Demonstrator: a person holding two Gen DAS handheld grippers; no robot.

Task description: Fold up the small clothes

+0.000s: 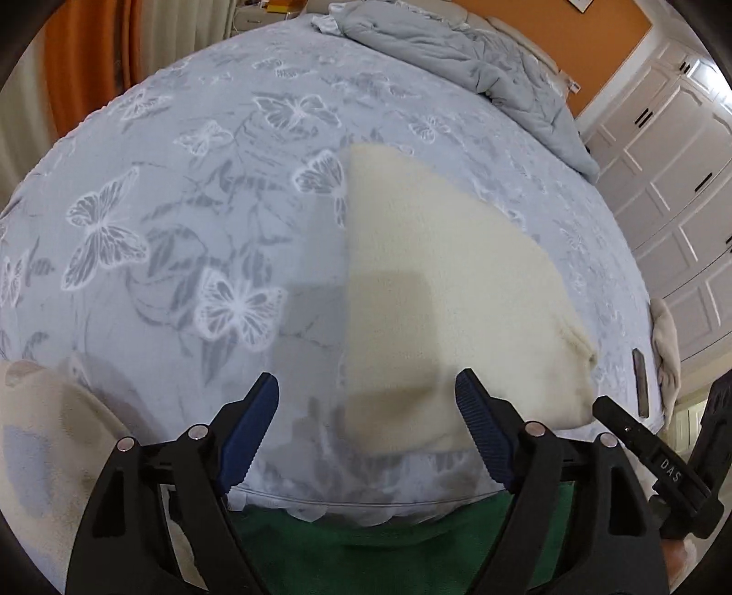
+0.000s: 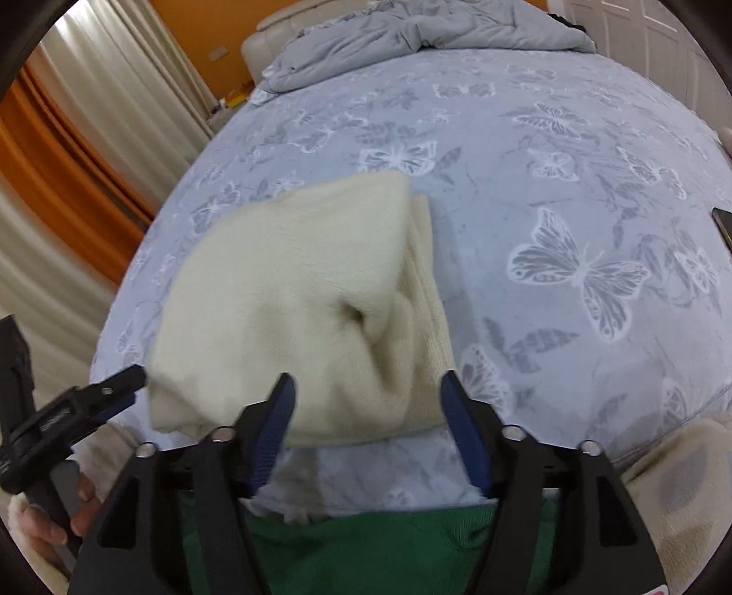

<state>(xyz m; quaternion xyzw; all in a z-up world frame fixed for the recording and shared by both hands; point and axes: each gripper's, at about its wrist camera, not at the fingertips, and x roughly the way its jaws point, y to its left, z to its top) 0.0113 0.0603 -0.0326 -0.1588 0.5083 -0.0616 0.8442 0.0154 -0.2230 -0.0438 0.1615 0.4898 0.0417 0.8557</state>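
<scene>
The cream garment lies folded near the bed edge, open sheet beyond. Both the left gripper and right gripper gape, empty. Only the right view shows a hand.

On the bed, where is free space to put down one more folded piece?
Bare sheet lies left of the cream garment, toward the orange curtain, and right of it up to the dark phone. The grey duvet crowds the far end.

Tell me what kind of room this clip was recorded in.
Most likely a bedroom: a bed with a butterfly-print cover fills both views, a rumpled grey duvet lies at its far end, and white panelled wardrobe doors line one wall.
</scene>
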